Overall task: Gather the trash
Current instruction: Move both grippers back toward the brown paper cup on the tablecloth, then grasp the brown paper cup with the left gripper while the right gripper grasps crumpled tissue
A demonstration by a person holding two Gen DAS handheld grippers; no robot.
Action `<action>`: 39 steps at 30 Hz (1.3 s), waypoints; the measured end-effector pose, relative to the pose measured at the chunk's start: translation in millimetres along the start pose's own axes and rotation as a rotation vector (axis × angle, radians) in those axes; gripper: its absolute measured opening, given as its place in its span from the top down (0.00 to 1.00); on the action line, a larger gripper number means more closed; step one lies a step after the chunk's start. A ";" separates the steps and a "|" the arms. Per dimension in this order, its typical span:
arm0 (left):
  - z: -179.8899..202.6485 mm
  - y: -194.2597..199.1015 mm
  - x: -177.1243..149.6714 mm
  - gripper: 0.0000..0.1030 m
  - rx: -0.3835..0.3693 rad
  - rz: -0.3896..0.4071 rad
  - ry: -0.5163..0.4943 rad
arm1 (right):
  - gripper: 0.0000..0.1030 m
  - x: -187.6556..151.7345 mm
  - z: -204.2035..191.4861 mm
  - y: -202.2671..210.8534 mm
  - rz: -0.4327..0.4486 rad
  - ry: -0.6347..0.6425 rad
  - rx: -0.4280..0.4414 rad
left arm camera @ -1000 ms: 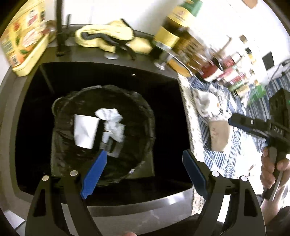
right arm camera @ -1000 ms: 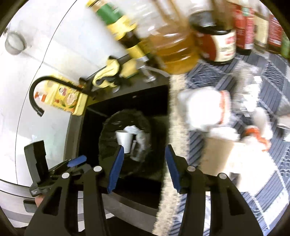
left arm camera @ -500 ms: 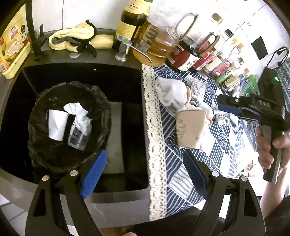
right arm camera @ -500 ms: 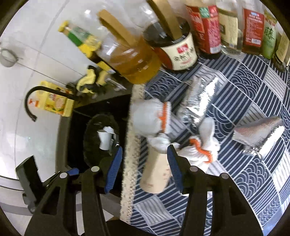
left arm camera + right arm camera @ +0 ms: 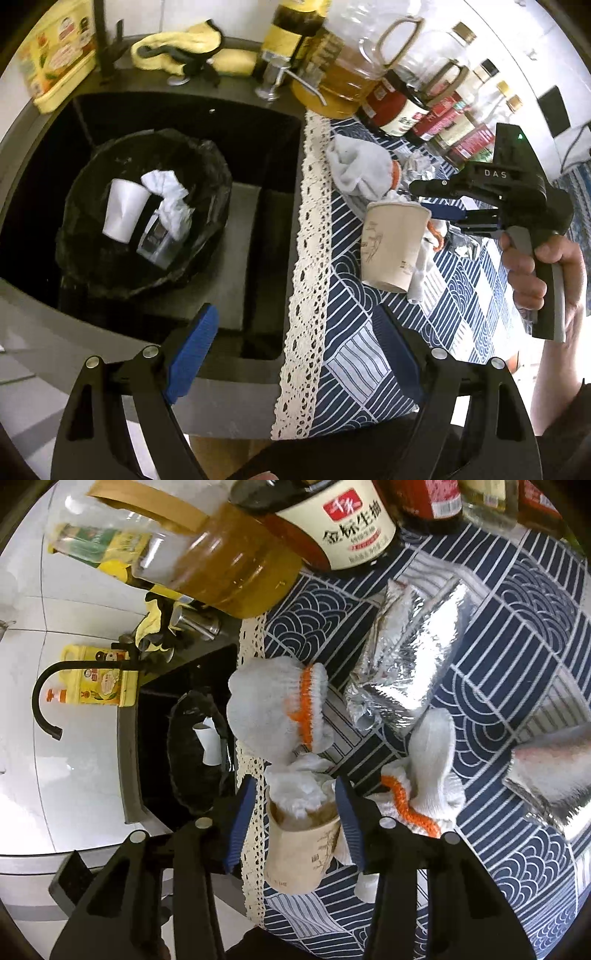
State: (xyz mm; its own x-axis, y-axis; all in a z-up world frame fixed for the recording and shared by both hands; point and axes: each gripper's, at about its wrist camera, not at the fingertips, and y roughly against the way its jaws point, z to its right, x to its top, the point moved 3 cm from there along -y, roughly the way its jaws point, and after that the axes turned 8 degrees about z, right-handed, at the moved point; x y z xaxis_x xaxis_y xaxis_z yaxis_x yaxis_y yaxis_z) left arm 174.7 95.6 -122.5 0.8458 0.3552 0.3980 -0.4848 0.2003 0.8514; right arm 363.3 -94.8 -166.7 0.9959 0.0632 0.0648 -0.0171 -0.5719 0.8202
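Right hand-held gripper [image 5: 293, 797] — blue pads set either side of the paper cup [image 5: 301, 843], at its rim. Its jaws have just been closing. The right pad lies against the cup's rim; a sliver of gap shows at the left pad, so a full clamp cannot be told. Seen from the left wrist view, the gripper's tips reach the cup's top from the right, a person's hand [image 5: 535, 266] on the grip.

Left hand-held gripper [image 5: 295, 343] — jaws wide apart, nothing between them, hanging over the near edge where the sink [image 5: 258, 122] meets the cloth.

Paper cup — brown, printed, upright on the blue-and-white patterned cloth [image 5: 509, 635] that covers the bench, near the cloth's lace edge; crumpled white tissue [image 5: 295, 786] stuffed in its mouth.

Around the cup — a white knit glove with orange cuff [image 5: 273, 705] just beyond it; a second such glove [image 5: 428, 775] to its right; two silver foil wrappers [image 5: 406, 646] [image 5: 550, 775] farther right.

Bin with black liner [image 5: 140, 206] — standing in the dark sink, left of the cloth; holds a white cup [image 5: 122, 210], crumpled tissue and a dark packet.

Far edge — oil jug [image 5: 229, 561], soy sauce bottle [image 5: 340, 517], yellow rag [image 5: 177, 51], black tap [image 5: 48, 698].
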 end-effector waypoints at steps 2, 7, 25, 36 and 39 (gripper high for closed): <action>-1.8 -0.2 -0.4 0.19 0.006 0.005 0.014 | 0.57 2.2 1.1 -3.4 -0.013 -0.009 0.004; -1.6 -2.6 2.7 0.19 0.009 0.014 0.028 | 0.61 1.9 4.8 -13.1 -0.062 -0.068 0.039; 20.6 -18.6 20.4 0.19 -0.023 -0.001 -0.063 | 0.87 5.1 6.0 10.1 0.025 -0.057 0.053; 50.9 -34.2 21.8 0.11 -0.063 -0.041 -0.175 | 0.89 -0.6 -3.2 39.8 0.109 -0.008 0.067; 63.3 -43.0 23.3 0.11 -0.075 -0.057 -0.226 | 0.89 -5.1 -3.4 50.5 0.129 -0.012 0.070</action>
State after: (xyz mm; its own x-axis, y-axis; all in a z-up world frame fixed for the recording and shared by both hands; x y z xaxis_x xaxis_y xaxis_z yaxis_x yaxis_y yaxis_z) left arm 229.4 37.5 -128.2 0.8965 0.1298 0.4236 -0.4429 0.2845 0.8502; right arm 357.1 -121.3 -123.6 0.9867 -0.0240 0.1606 -0.1397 -0.6300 0.7639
